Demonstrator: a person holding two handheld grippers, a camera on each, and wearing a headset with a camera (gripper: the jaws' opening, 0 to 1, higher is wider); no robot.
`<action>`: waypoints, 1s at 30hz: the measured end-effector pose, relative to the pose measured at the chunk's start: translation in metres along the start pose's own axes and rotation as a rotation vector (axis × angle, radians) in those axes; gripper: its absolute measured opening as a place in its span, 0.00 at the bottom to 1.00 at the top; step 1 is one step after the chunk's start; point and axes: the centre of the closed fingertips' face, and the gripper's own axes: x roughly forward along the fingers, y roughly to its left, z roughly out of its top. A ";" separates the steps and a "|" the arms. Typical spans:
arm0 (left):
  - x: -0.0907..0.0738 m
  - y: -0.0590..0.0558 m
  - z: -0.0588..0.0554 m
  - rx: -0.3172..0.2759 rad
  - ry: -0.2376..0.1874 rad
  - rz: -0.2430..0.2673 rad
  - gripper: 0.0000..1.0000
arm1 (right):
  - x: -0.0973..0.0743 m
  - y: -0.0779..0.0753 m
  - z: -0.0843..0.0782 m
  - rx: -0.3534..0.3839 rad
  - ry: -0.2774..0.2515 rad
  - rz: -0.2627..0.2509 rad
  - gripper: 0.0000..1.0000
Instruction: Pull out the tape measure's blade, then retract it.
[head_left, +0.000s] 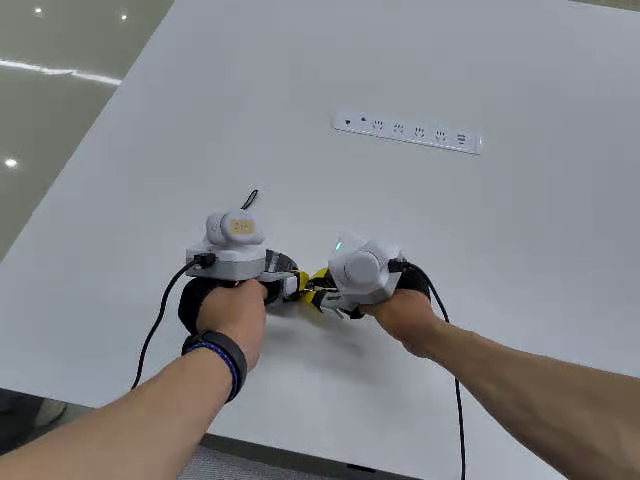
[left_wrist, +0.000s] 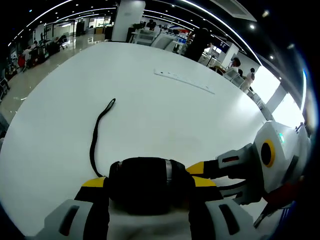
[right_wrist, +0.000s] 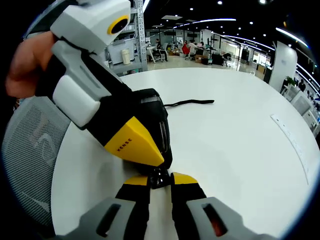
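The tape measure (right_wrist: 150, 107) sits low over the bench (head_left: 400, 60), near its near edge and well apart from the power strip (head_left: 406, 131).

1. The left gripper (left_wrist: 150, 186) is clamped across the black case.
2. The right gripper (head_left: 322, 297) is pinched on the blade's end hook (right_wrist: 159, 175), right at the case mouth. Hardly any blade shows, so we judge the pull to be just starting.
3. The mouth faces the right gripper. The blade's long axis will run roughly along the near edge.
4. We hold the case steady and draw the hook straight along that axis, without twisting.
5. The strap (left_wrist: 97, 132) trails towards the far edge, clear of the pull.
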 end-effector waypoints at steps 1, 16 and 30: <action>0.000 0.001 0.000 -0.004 0.001 -0.009 0.62 | 0.000 0.000 -0.001 -0.003 0.001 -0.001 0.16; -0.009 0.000 0.003 0.053 0.000 -0.078 0.60 | -0.020 -0.011 -0.005 0.099 -0.011 -0.032 0.29; -0.030 0.008 0.015 0.143 -0.042 -0.129 0.59 | -0.048 -0.018 -0.005 0.187 -0.091 -0.091 0.37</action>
